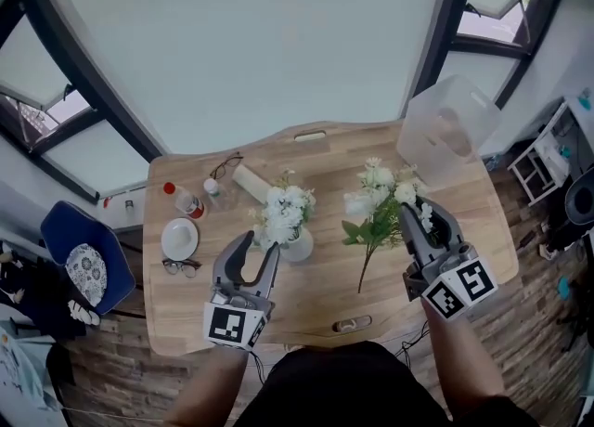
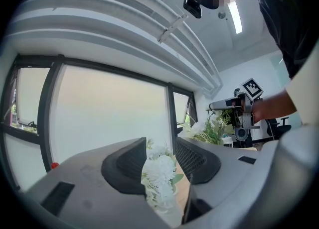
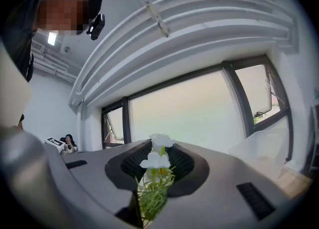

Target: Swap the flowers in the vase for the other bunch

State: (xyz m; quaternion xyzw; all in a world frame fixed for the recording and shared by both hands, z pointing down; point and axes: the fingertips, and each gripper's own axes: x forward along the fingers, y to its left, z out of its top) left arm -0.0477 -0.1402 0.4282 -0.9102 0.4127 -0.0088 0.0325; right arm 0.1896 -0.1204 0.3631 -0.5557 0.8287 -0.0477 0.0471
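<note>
Plainly, the left hand-held gripper [image 1: 261, 253] gapes before the vase flowers [image 1: 286, 212]; the right hand-held gripper [image 1: 422, 219] pinches the other bunch [image 1: 376, 204].

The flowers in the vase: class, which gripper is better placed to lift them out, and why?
Left, probably. The left gripper is open beside the vase, whose flowers are seen between its jaws. The right gripper is shut on the other bunch.
</note>
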